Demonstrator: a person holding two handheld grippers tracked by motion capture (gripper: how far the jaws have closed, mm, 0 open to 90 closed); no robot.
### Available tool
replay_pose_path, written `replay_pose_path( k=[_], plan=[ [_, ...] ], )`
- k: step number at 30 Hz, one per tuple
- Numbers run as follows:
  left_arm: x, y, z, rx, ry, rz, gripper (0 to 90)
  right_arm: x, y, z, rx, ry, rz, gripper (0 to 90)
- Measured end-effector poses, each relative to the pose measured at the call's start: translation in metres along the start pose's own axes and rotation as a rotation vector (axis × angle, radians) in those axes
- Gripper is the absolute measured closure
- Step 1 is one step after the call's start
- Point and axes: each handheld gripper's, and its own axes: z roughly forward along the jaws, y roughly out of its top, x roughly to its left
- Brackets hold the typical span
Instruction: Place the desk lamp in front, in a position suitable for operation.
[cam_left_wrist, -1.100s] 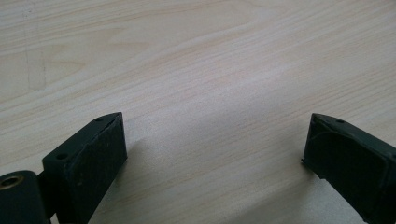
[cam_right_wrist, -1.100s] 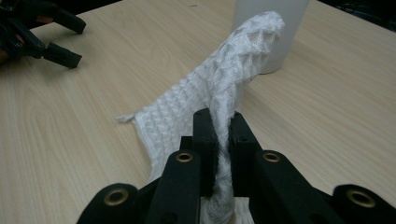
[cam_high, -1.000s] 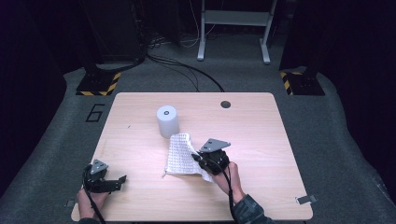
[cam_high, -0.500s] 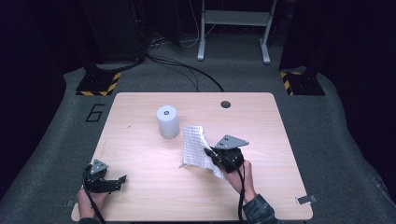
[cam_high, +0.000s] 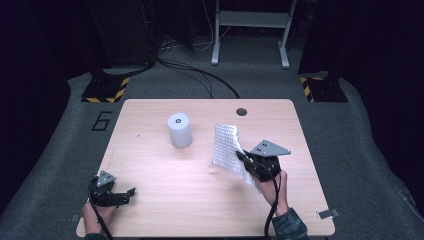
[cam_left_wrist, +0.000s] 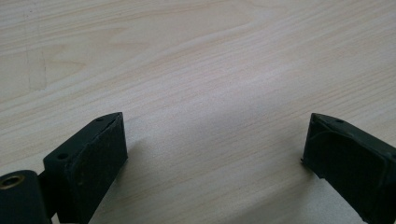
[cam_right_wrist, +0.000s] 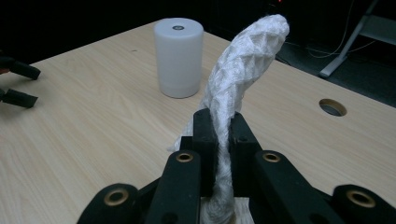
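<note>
My right gripper is shut on a white waffle-textured cloth and holds it off the table, right of centre. The cloth stands up between the jaws and curls over at its top. A white cylinder stands upright on the table, left of the cloth and apart from it. My left gripper rests low at the table's front left corner, open, with bare wood between its jaws.
A round cable hole sits near the table's far edge. Beyond the table are cables on grey floor, a white stand and yellow-black striped bases.
My right gripper has carried the cloth to the right and lifted it off the table. The left gripper and the cylinder have stayed in place.
</note>
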Motion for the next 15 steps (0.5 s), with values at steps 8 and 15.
replay_pose_path(
  k=[8, 15],
  plan=[
    [0.000, 0.000, 0.000, 0.001, 0.001, 0.001, 5.9, -0.014, -0.002, -0.013, -0.012, -0.047, 0.030, 84.7],
    [0.000, 0.000, 0.000, 0.001, 0.000, 0.002, 5.9, -0.027, -0.008, -0.024, -0.014, -0.093, 0.051, 84.7]
  ],
)
